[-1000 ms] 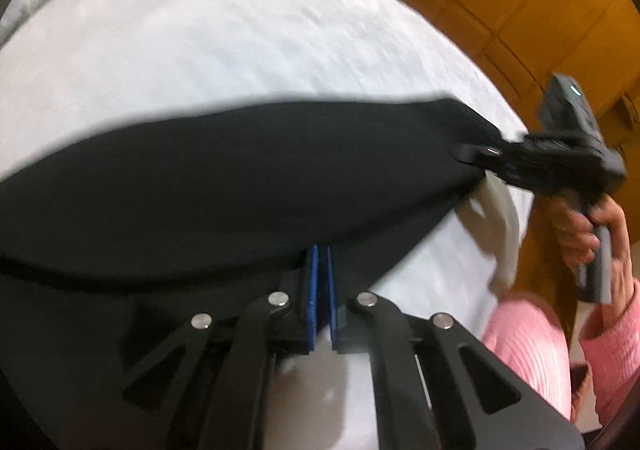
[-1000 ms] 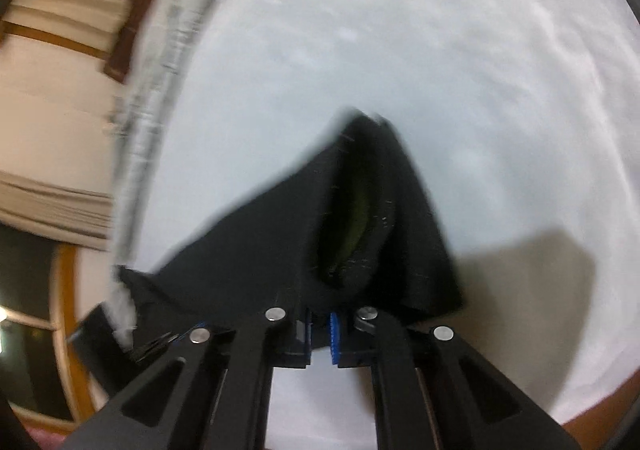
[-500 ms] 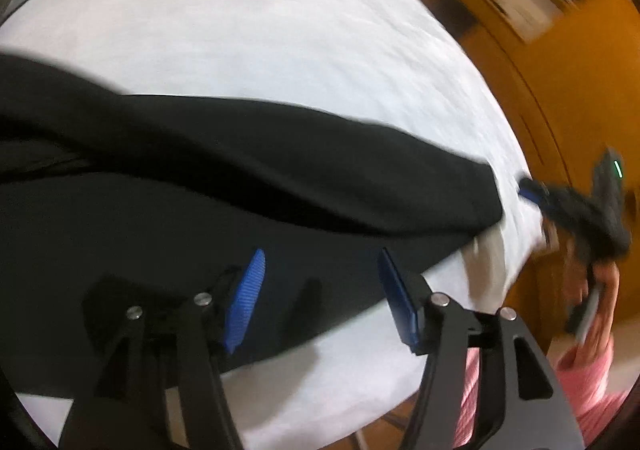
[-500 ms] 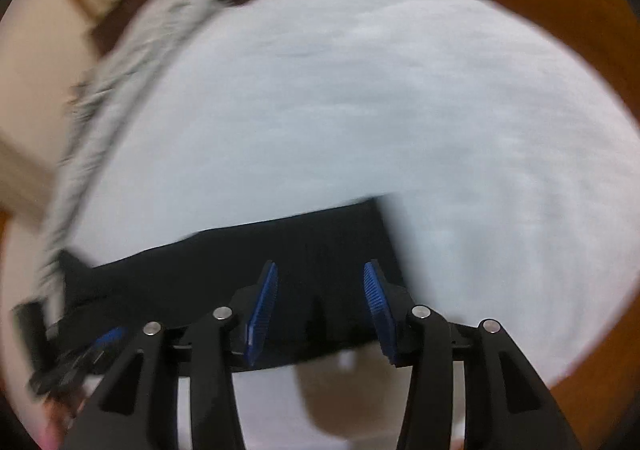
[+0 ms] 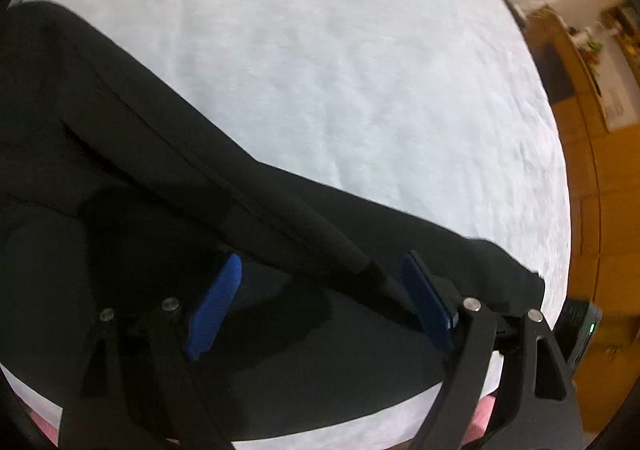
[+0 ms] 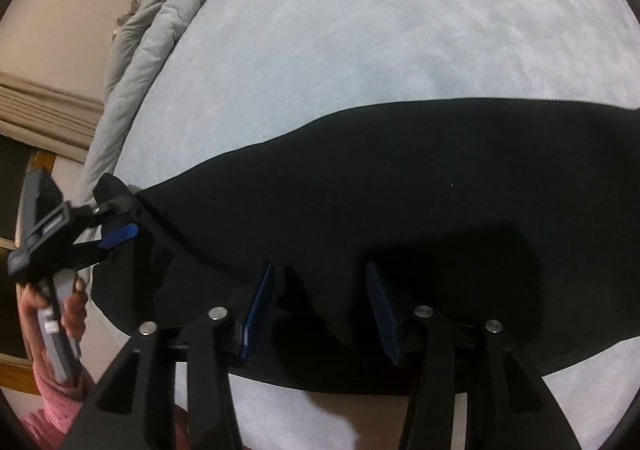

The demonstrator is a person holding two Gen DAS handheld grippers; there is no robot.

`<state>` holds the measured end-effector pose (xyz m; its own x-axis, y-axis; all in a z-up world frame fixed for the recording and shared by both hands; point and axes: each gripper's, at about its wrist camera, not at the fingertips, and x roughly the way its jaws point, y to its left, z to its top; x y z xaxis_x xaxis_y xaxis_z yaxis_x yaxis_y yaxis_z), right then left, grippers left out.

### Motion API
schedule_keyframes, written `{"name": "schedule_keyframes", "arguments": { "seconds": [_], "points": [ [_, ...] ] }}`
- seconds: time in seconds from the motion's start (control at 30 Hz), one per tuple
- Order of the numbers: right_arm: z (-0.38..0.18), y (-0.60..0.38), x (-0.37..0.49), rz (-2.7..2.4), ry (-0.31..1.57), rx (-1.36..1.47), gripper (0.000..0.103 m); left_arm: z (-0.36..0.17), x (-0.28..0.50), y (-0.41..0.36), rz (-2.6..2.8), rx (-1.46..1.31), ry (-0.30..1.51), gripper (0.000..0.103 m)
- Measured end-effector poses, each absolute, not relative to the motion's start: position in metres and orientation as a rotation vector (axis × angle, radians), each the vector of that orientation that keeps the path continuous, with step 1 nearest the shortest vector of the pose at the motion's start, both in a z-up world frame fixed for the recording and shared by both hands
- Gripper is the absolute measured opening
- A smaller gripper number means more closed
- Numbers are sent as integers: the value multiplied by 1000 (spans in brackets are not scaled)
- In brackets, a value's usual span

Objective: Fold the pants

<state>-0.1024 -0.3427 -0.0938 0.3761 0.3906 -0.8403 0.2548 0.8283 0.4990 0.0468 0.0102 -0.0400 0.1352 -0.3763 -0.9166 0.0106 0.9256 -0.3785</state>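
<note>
Your fingers [image 5: 216, 306] on both grippers now stand wide apart with nothing between them, where a second ago each pair was pinched shut on the black pants [image 6: 400, 186]. The left gripper [image 5: 320, 302] and right gripper [image 6: 320, 310] hover just above the cloth, which lies flat along the near edge of the white bed [image 6: 360, 30]. That release suggests one fold is laid; next you likely regrip for another.

White bedspread [image 6: 360, 30], grey quilt [image 6: 152, 26] bunched along edge, beige curtain [image 6: 44, 110], wooden cabinets [image 5: 600, 178]
</note>
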Motion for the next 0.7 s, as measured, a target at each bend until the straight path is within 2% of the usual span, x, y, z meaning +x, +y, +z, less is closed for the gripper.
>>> {"name": "schedule_keyframes", "arguments": {
  "seconds": [0.2, 0.23, 0.3, 0.37, 0.47, 0.6, 0.7],
  "points": [
    [-96, -338, -102, 87, 1205, 552, 48, -56, 68, 21, -256, -344, 1491, 82],
    [-96, -339, -106, 88, 1204, 543, 48, -57, 68, 22, -250, -356, 1499, 78],
    [-96, -339, -99, 91, 1201, 554, 48, -58, 72, 28, -229, -359, 1507, 64],
    [-97, -342, -100, 96, 1198, 578, 48, -61, 71, 31, -221, -381, 1516, 39],
    [-99, -350, -102, 104, 1197, 599, 48, -66, 66, 42, -228, -432, 1510, 17],
    [-100, -357, -101, 116, 1209, 647, 48, -59, 35, 52, -243, -458, 1429, 11],
    [-100, -361, -101, 132, 1224, 693, 48, -43, -11, 52, -230, -421, 1289, 8]
  ]
}}
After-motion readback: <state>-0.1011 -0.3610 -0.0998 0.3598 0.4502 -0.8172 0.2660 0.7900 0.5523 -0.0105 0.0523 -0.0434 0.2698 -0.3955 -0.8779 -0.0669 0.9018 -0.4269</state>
